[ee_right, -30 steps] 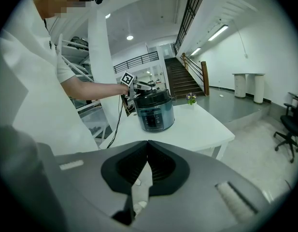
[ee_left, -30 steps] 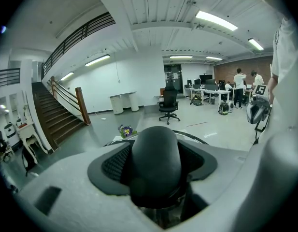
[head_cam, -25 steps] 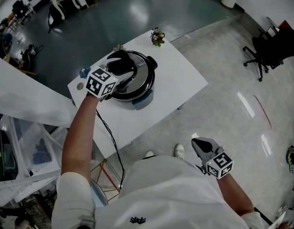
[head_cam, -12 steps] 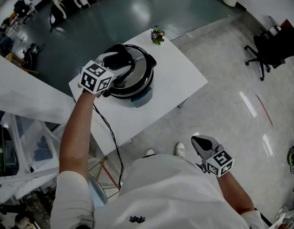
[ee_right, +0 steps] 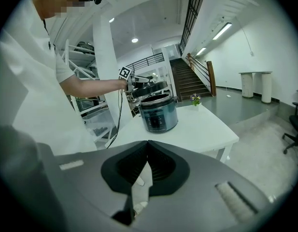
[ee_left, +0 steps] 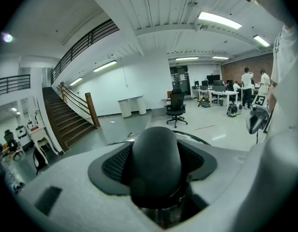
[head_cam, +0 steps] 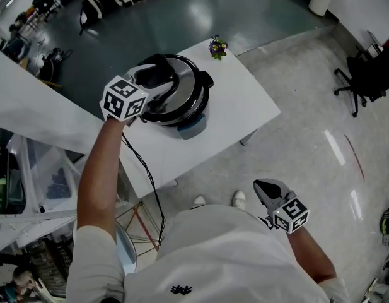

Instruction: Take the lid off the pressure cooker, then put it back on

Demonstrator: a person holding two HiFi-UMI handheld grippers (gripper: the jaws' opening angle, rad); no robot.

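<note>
One lid (head_cam: pixel 185 96), knob (ee_left: pixel 156 161) clamped in jaws of left gripper (head_cam: pixel 155 77) — right gripper (head_cam: pixel 265 188) jaws closed, empty

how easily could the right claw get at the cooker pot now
Probably yes, with a step closer: the right claw hangs off the table, but its bare top leads to the cooker pot and the lid is held above it.

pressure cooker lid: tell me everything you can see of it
The lid is round, shiny metal with a dark rim and a rounded black handle on top. The left tool is shut on that handle, a pad either side. In the right gripper view it hangs roughly level just above the blue-grey cooker body, apart from it, over the white table.
</note>
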